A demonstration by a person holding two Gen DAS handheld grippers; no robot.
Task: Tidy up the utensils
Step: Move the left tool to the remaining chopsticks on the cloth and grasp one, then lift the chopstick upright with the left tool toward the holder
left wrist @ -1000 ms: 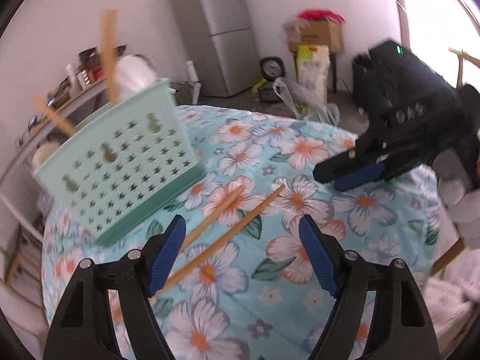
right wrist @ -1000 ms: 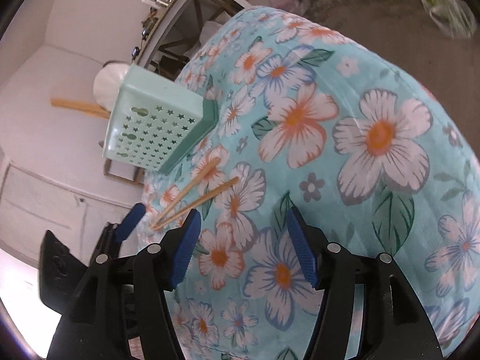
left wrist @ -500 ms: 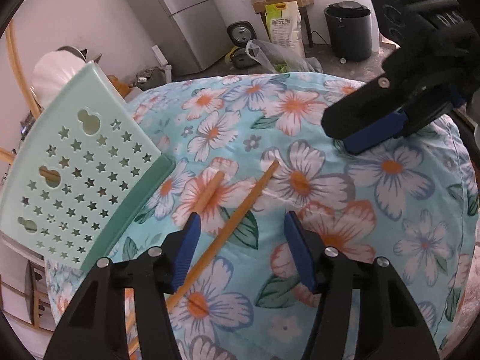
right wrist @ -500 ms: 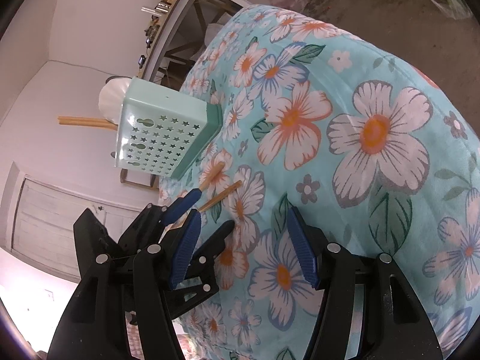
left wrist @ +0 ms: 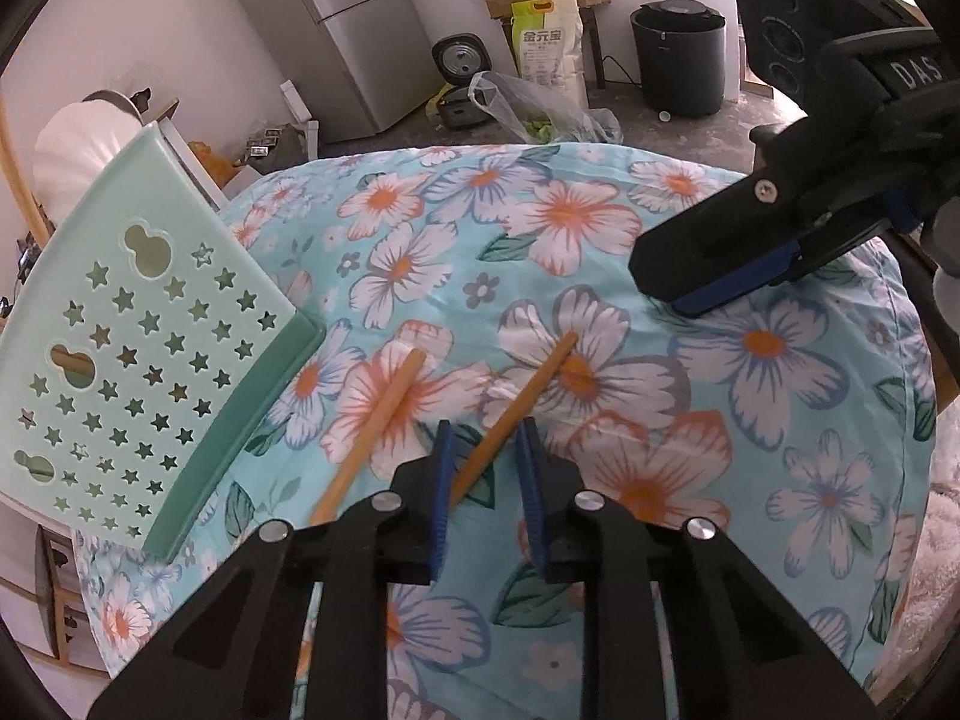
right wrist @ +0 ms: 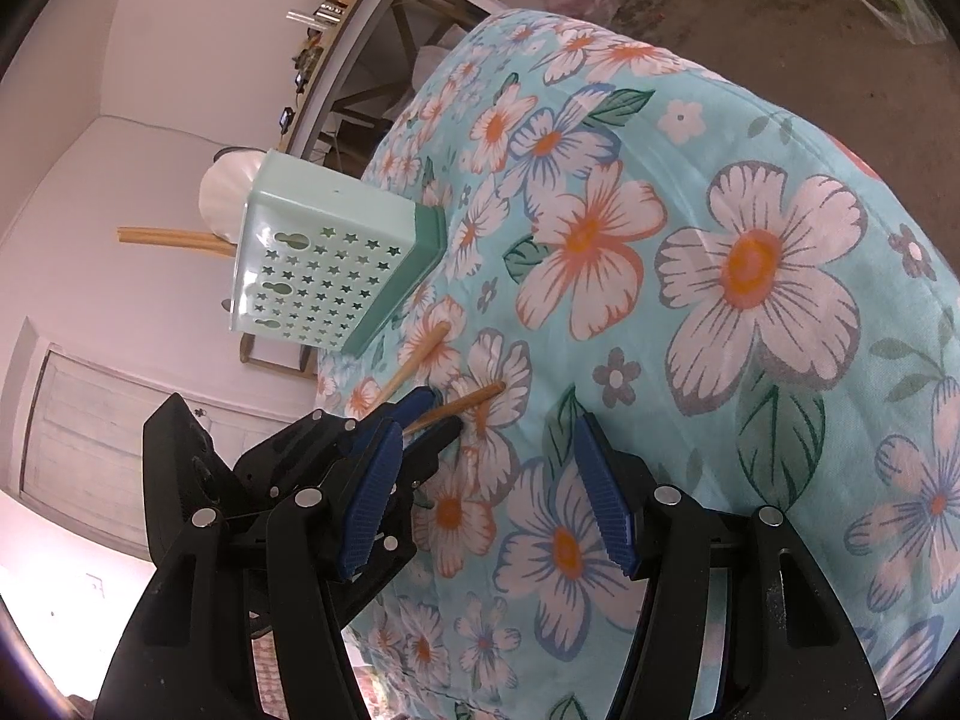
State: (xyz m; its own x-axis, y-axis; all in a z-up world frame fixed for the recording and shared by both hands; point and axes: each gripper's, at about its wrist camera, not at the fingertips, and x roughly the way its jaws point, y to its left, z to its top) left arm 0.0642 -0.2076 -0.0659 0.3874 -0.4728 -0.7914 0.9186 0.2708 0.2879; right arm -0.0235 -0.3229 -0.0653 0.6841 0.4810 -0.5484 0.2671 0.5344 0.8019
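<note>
Closing around the nearer chopstick, the left tool has its blue pads narrowed to either side of the stick, which lies on the flowered cloth of the desk. I cannot tell whether the pads actually touch the wood yet; a sliver of gap seems to remain. The second chopstick lies just to the left, roughly parallel, between the first stick and the mint-green utensil basket, which stands at the left of the desk with more chopsticks and something white poking from its top.

The right tool hangs wide open over bare cloth on the right, holding nothing.

The worry, to my eye, is the grip point: the pads sit near one end of the stick, so once lifted the long free end could swing down or pivot out between them. The stick is thin, smooth and probably slippery. The cloth is soft and loose, so the pads could also pinch a fold with it and drag the neighbouring stick. A tilted stick would then catch on the basket's rim instead of dropping in.
</note>
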